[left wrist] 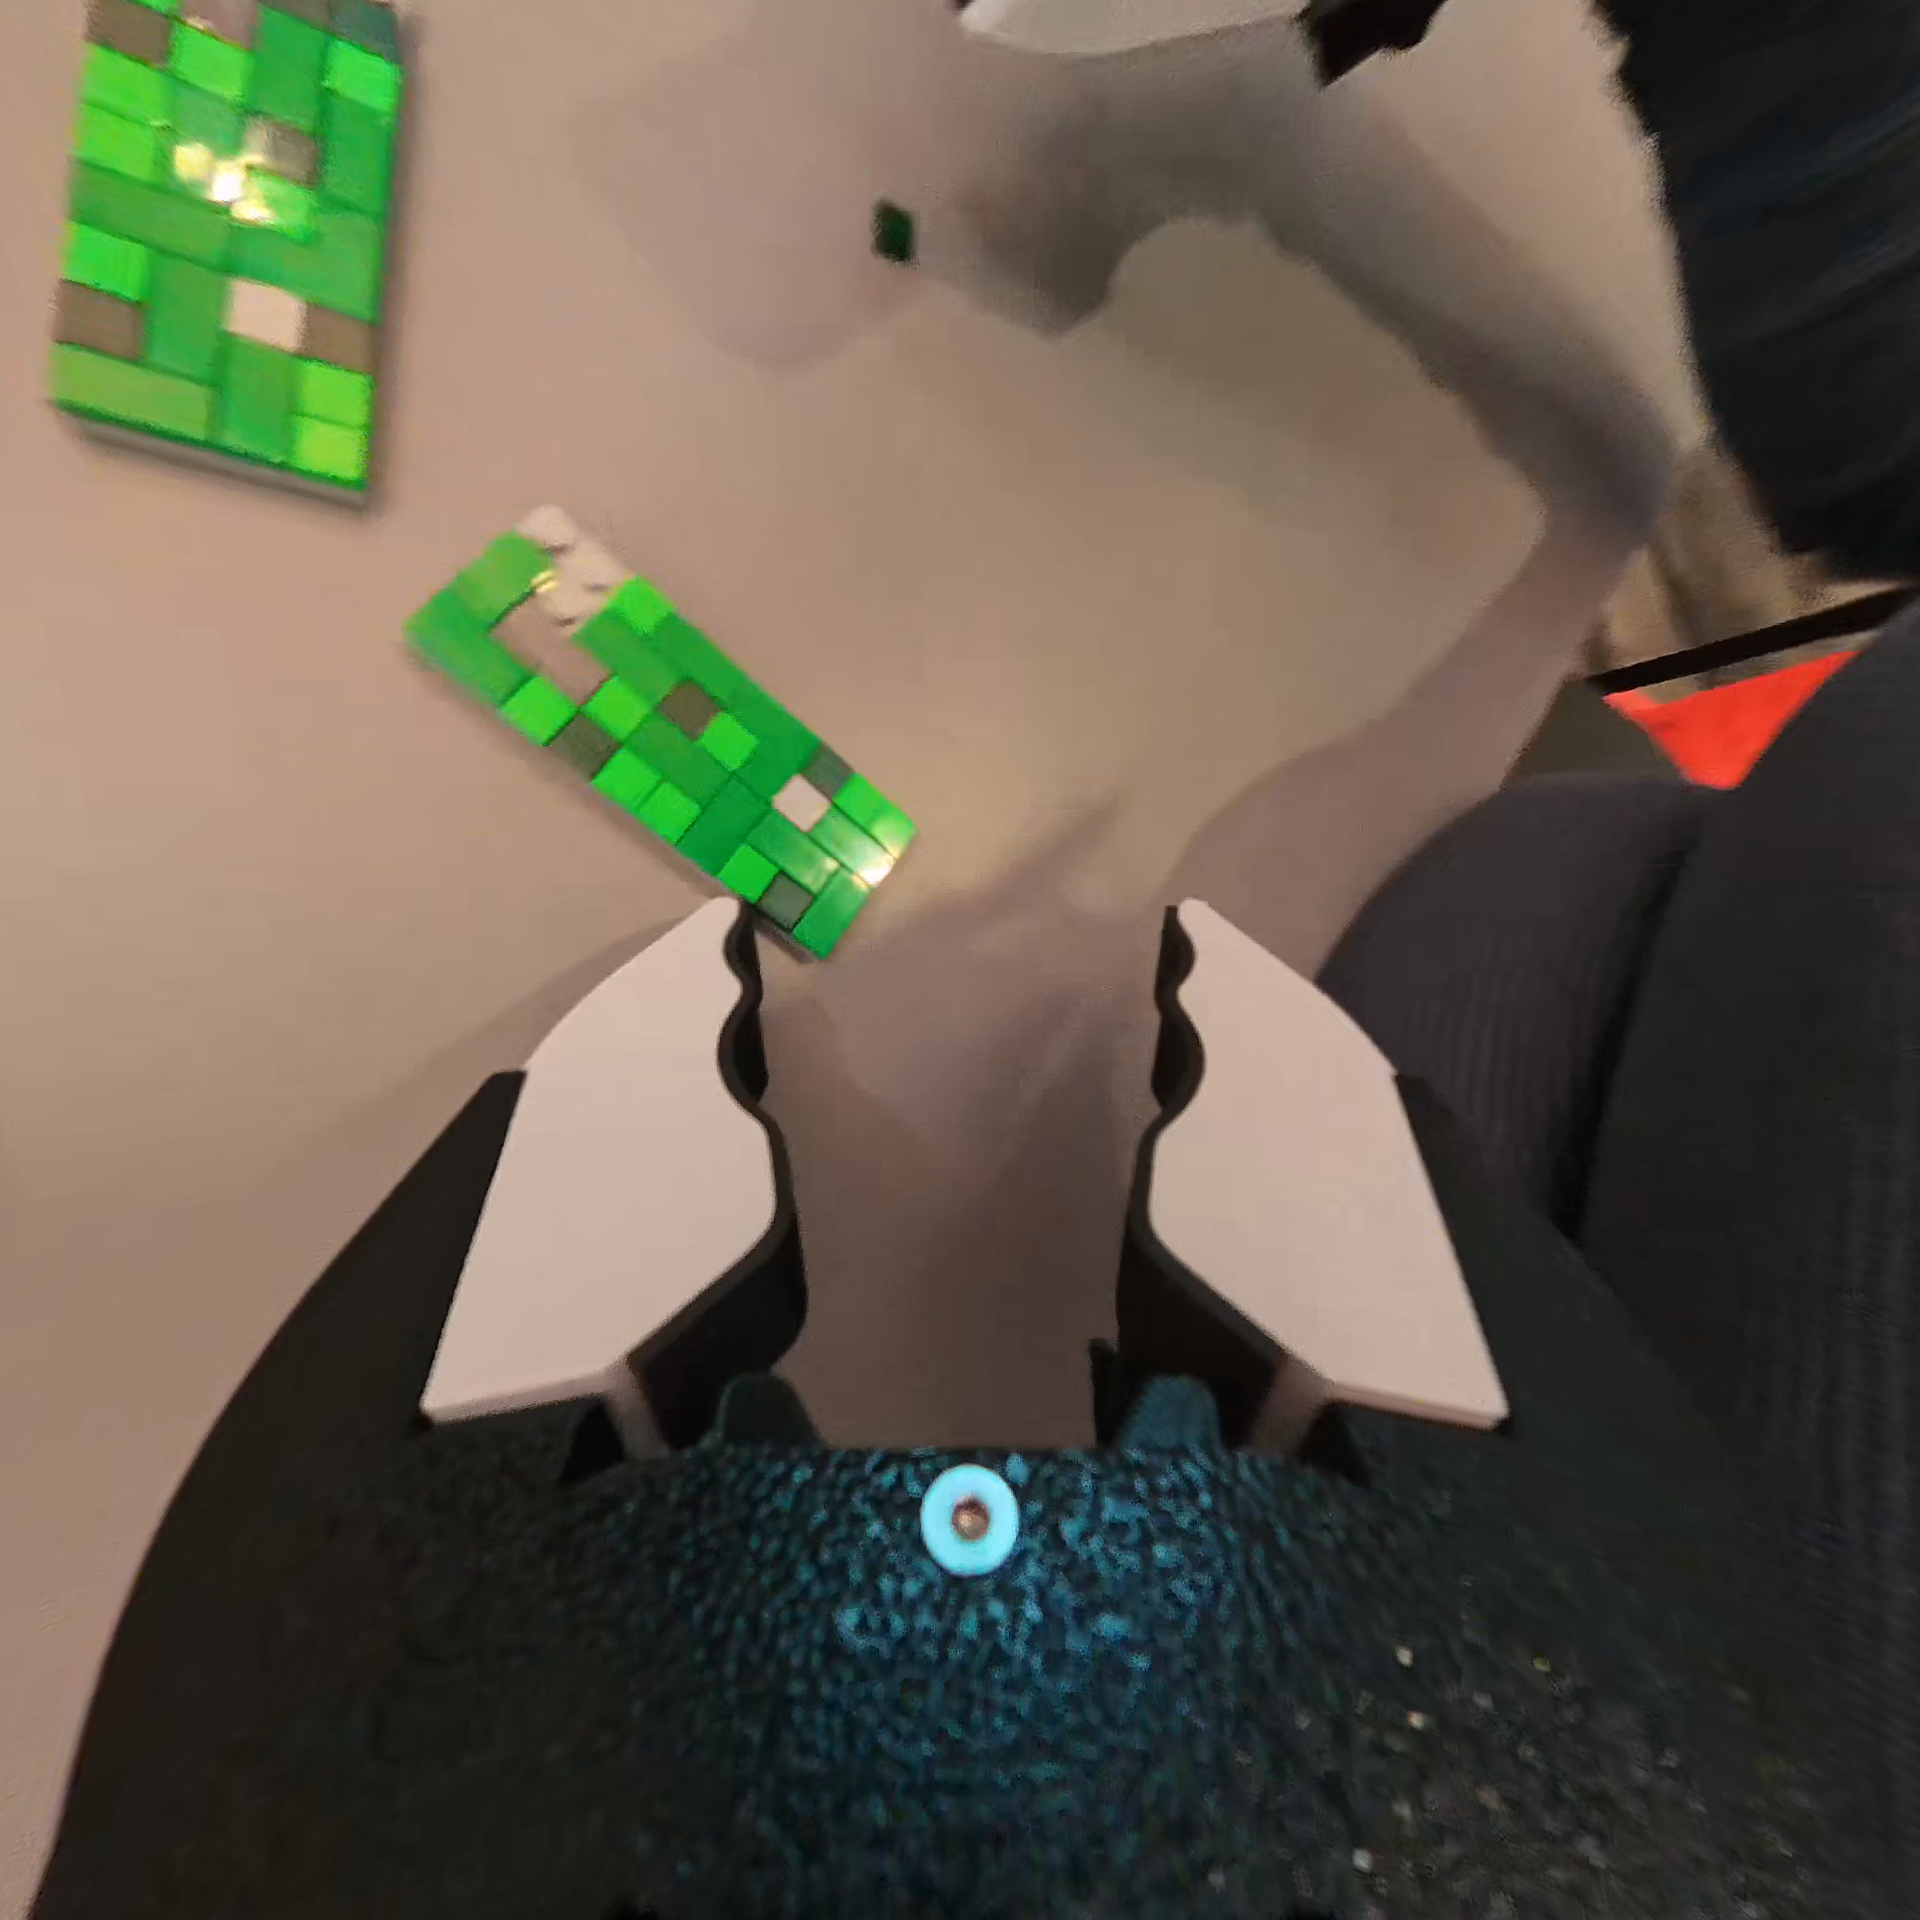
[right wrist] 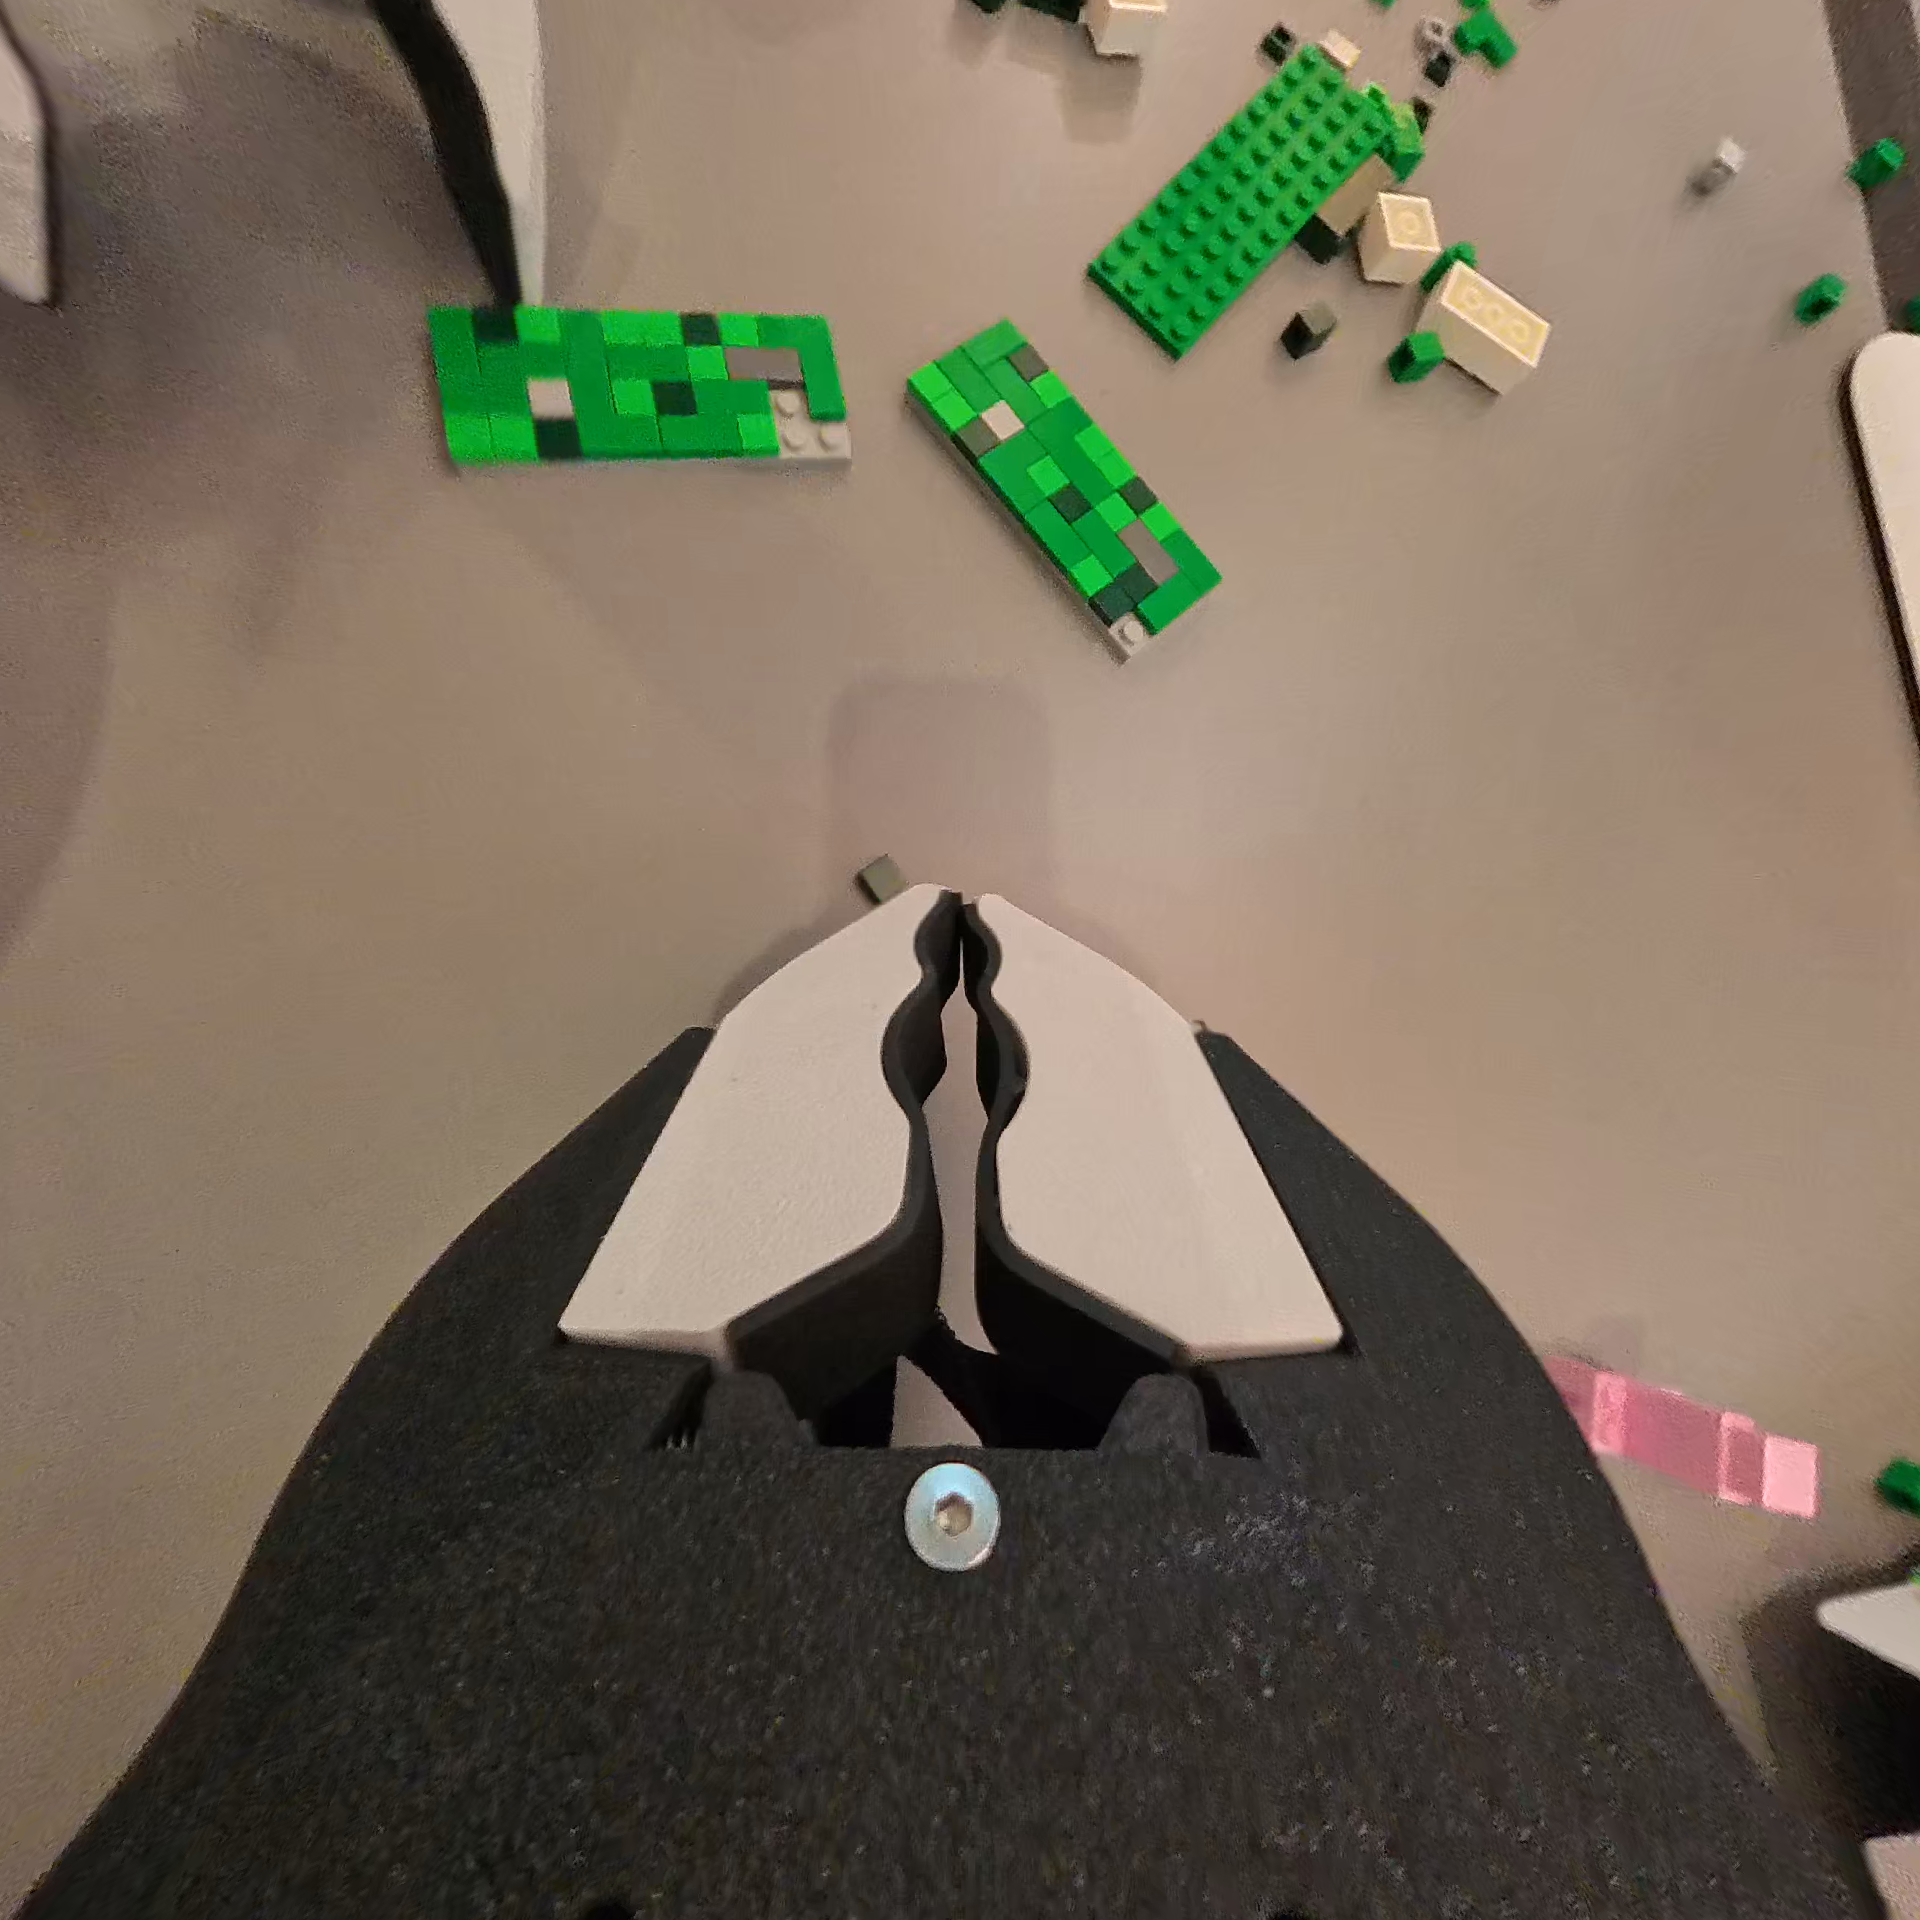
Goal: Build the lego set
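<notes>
I see no containers; the bricks lie loose on the grey table (right wrist: 416,831).

Left gripper (left wrist: 961,920): jaws spread wide with nothing between them, hovering over the table. A green tiled plate (left wrist: 655,727) lies just past its left fingertip; whether they touch I cannot tell. A second tiled plate (left wrist: 223,239) sits far left.

Right gripper (right wrist: 958,899): fingertips together, nothing visible between them, pointed down. A small grey piece (right wrist: 878,878) lies just left of the tip. Farther off: two tiled plates (right wrist: 634,384) (right wrist: 1060,483) and a studded green baseplate (right wrist: 1236,197).

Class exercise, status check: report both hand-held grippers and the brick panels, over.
Left hand-held gripper open, empty, fingertip beside tilted green tiled panel. Right hand-held gripper shut, nothing visible between pads, small grey piece by its tip. Second tiled panel apart.
</notes>
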A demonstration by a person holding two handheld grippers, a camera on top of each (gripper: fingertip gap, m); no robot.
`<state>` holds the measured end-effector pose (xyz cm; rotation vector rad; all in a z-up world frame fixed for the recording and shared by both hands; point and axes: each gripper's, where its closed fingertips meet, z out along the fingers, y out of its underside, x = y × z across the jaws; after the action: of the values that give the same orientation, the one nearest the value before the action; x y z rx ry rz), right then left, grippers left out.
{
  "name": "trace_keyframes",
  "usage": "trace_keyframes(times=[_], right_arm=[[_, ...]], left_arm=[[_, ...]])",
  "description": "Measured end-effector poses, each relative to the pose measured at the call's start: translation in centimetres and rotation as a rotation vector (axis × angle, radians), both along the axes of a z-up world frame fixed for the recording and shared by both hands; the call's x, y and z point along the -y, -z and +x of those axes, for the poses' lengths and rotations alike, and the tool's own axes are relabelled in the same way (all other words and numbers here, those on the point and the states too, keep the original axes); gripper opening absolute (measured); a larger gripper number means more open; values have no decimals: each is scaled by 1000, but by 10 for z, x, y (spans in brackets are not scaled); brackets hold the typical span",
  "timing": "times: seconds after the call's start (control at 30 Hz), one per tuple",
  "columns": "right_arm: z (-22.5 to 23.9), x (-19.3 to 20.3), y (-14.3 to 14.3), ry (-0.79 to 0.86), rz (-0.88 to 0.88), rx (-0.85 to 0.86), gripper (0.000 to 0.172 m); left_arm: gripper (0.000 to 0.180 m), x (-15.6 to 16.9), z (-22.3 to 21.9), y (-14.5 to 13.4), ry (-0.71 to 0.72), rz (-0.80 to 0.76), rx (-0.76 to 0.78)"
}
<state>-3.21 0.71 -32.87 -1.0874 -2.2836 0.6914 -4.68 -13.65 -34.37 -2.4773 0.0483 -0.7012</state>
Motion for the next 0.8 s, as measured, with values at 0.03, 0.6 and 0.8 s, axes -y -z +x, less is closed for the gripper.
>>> trace_keyframes(times=[0.03,0.6,0.8], right_arm=[[2,0,1,19,-9,0,0],[10,23,4,334,-108,-68,9],[9,20,9,386,2,-75,9]], left_arm=[[76,-4,7,-3,12,19,52],[72,-25,-39,-18,19,328,-96],[74,-28,-31,0,96,272,-145]])
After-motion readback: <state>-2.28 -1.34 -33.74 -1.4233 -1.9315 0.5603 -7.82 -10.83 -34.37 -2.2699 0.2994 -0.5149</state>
